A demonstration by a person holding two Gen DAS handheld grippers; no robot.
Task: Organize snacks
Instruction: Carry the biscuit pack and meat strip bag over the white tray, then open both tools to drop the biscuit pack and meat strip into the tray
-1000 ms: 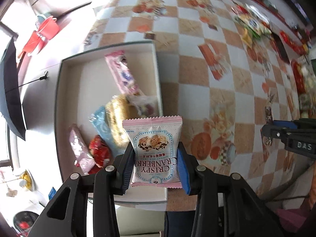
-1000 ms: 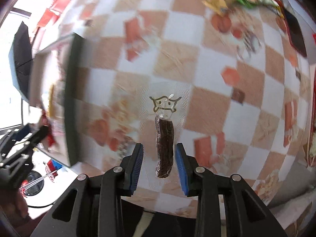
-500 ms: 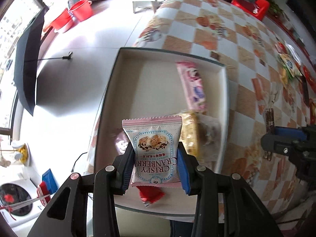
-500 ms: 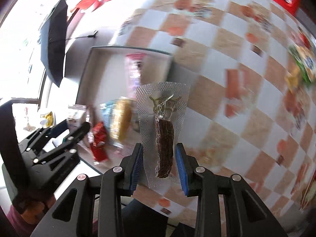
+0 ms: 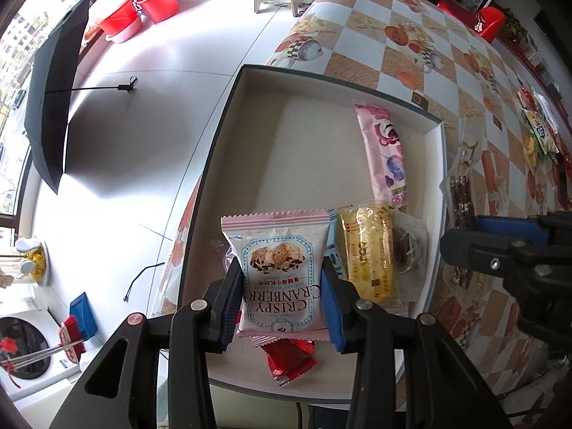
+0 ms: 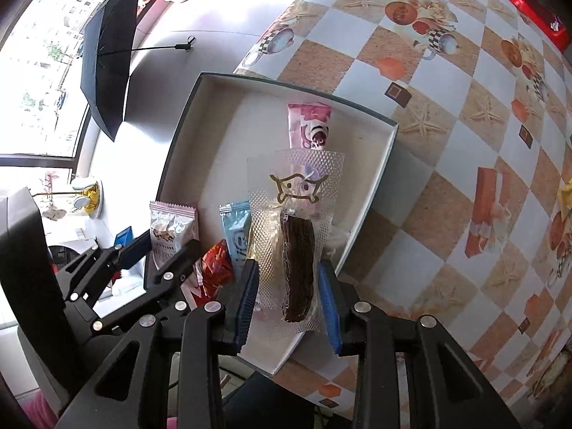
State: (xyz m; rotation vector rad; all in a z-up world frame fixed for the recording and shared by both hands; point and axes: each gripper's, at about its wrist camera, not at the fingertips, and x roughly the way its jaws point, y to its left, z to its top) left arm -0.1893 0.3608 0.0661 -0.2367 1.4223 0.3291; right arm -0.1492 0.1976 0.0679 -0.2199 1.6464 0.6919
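My left gripper (image 5: 282, 295) is shut on a pink-edged cranberry crisp packet (image 5: 280, 271), hanging over the near part of a shallow white box (image 5: 307, 85). My right gripper (image 6: 287, 296) is shut on a clear vacuum pouch with a dark meat stick (image 6: 296, 250), above the box's (image 6: 388, 150) near right side. In the box lie a long pink packet (image 5: 386, 153), a yellow cake bar (image 5: 368, 250), a light blue packet (image 6: 237, 232) and a red wrapper (image 5: 287, 359). The right gripper (image 5: 500, 254) shows at the left wrist view's right edge, the left gripper (image 6: 157, 250) at the right wrist view's lower left.
The box sits at the corner of a table under a checked cloth (image 6: 447, 125). More snack packets (image 5: 540, 132) lie at the far right of the table. Beside the table, an open black umbrella (image 5: 53, 107) and red buckets (image 5: 150, 0) stand on the floor.
Both grippers have moved across the table to above the box, each still holding its packet. The right one travelled farther, from bare cloth to the box's edge.
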